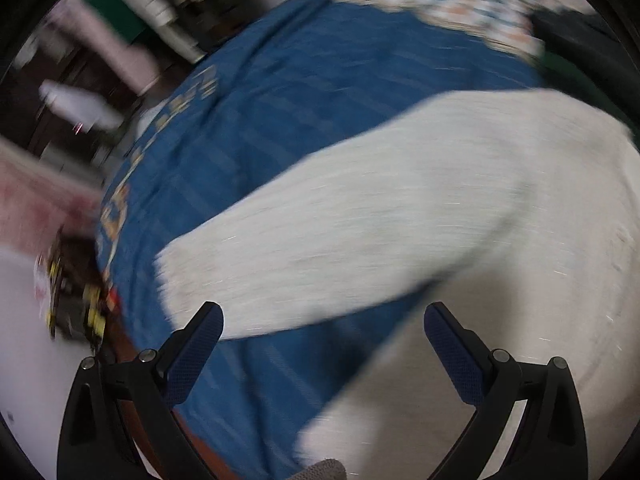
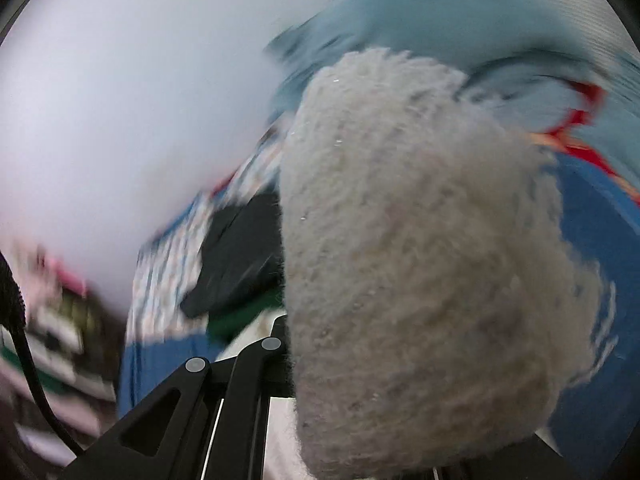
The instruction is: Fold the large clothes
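Note:
A large white fuzzy garment (image 1: 420, 208) lies spread over a blue striped bedsheet (image 1: 280, 100); one long part, like a sleeve, reaches toward the lower left. My left gripper (image 1: 322, 322) is open and empty just above the sheet, by that part's end. In the right wrist view a bunched fold of the same white garment (image 2: 420, 260) fills the space in front of the camera and hides the fingertips. My right gripper is shut on it and holds it lifted. Both views are motion-blurred.
A patterned cloth (image 1: 432, 4) and a dark item (image 1: 580, 40) lie at the bed's far end. Clutter and a yellow-black object (image 1: 76, 292) sit past the left bed edge. The right wrist view shows a pale wall (image 2: 120, 120), black cloth (image 2: 240, 256) and a light blue fabric (image 2: 440, 12).

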